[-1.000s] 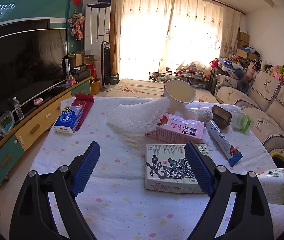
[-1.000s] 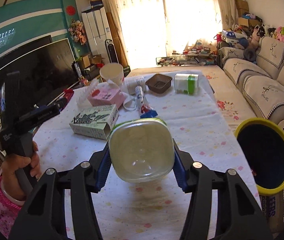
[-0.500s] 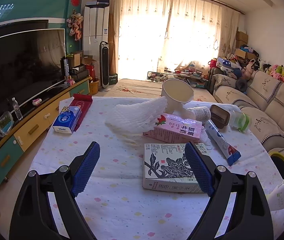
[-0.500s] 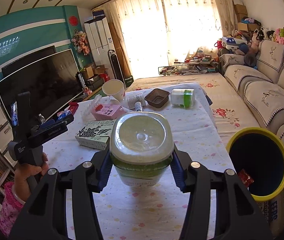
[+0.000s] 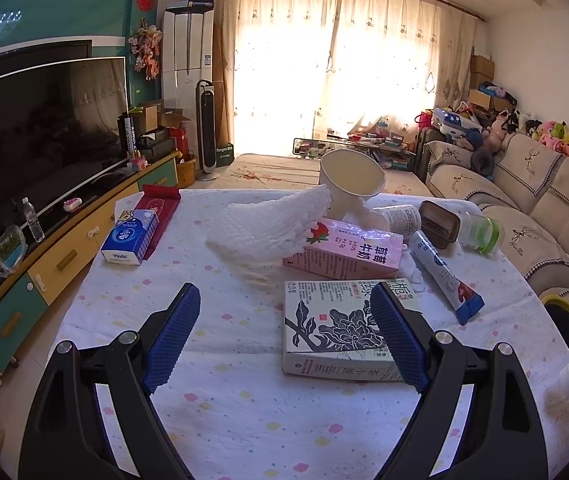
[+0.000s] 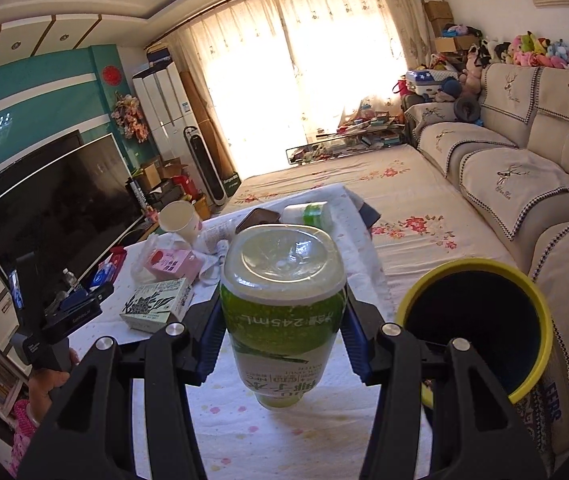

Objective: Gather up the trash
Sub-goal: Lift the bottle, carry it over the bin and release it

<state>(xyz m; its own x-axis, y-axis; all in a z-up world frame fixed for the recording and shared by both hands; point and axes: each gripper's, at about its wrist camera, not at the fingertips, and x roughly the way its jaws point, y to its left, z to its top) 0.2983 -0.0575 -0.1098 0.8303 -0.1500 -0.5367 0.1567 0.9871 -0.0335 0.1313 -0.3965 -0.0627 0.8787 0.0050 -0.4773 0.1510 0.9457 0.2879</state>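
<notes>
Beside bin rim (image 6: 472, 270), bottle (image 6: 280, 316) clamped (inverted) in right gripper (image 6: 280, 346).

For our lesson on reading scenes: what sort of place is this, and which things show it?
Most likely a home living room: a large television on a low cabinet, a covered sofa topped with plush toys, and curtained windows.

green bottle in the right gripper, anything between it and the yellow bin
Nothing visible does. The green bottle, clamped in the right gripper, hangs over the table edge, and the yellow-rimmed bin stands open just right of it with only clear air between.
</notes>
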